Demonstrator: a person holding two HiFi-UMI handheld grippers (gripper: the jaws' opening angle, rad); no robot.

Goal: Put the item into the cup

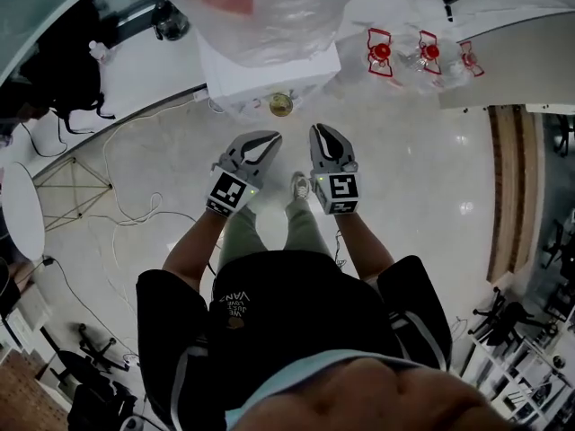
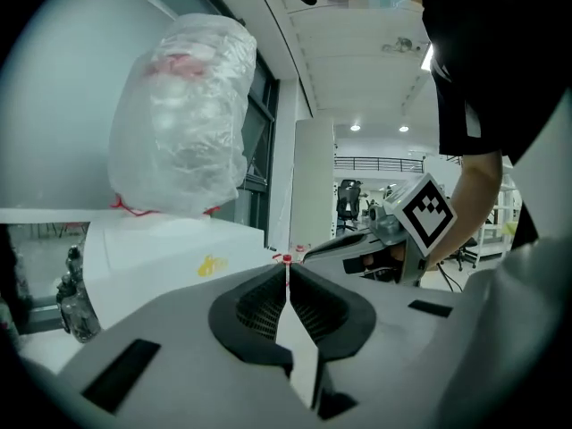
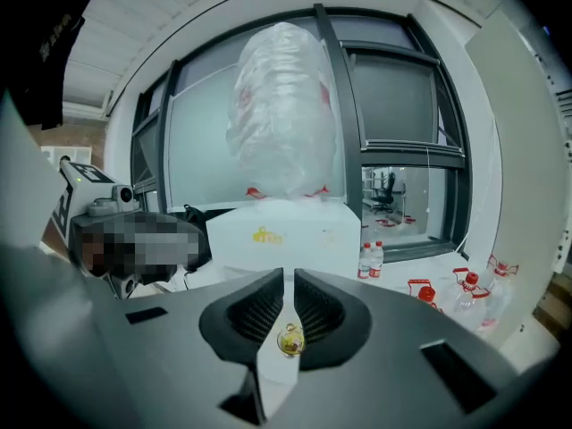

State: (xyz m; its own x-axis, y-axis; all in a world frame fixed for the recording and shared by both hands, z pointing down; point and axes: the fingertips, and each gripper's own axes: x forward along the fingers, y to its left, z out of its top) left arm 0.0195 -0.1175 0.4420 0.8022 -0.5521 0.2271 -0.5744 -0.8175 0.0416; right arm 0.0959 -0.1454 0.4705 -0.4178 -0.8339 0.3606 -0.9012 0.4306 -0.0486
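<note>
Nothing is grasped yet. The left gripper [image 2: 286,266] has its fingers pressed together and the right gripper [image 3: 287,275] nearly so, both empty, short of the white box [image 1: 310,77]. A small gold thing [image 1: 281,104], probably the item, lies at the box's foot. Reaching it calls for spread fingers.

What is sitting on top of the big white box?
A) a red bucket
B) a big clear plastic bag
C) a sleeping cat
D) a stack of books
B: a bulging clear plastic bag rests on the top of the white box, and both gripper views show it there.
</note>
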